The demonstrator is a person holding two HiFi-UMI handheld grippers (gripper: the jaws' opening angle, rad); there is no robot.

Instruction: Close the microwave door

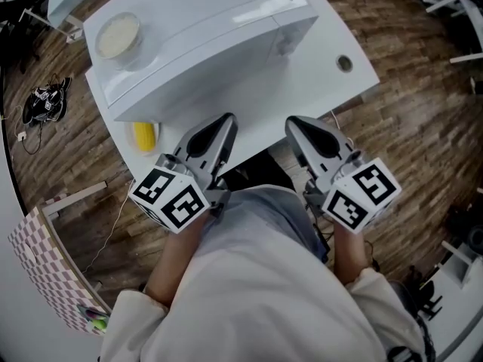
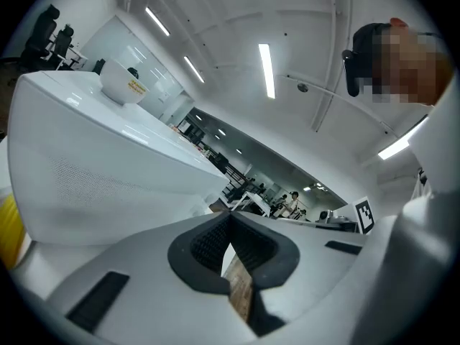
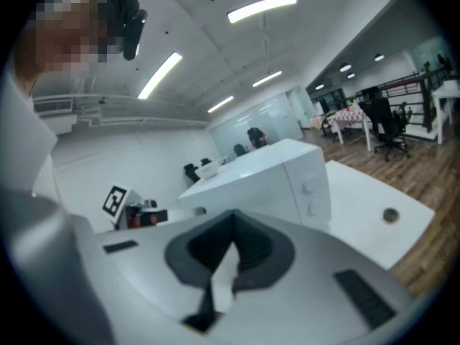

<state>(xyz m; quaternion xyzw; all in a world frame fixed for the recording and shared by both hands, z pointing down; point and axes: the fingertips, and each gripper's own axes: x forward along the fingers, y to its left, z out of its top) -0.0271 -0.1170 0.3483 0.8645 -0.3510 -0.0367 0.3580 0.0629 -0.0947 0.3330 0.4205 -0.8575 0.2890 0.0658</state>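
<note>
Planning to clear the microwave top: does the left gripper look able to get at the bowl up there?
Probably yes. The bowl sits alone on top of the microwave, with nothing over it or between it and the left gripper, whose shut, empty jaws must open first.

The microwave (image 1: 204, 44) and bench (image 1: 321, 89) are showing white; the floor (image 1: 407, 127) is showing brown planks; a near-left box (image 1: 41, 266) is showing pink-white checks.

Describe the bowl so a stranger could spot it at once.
Start at the white table, which carries a white microwave. On the microwave's top, at its left end in the head view, sits a round white bowl. It is the only thing up there; the yellow object lies lower, on the table.
</note>
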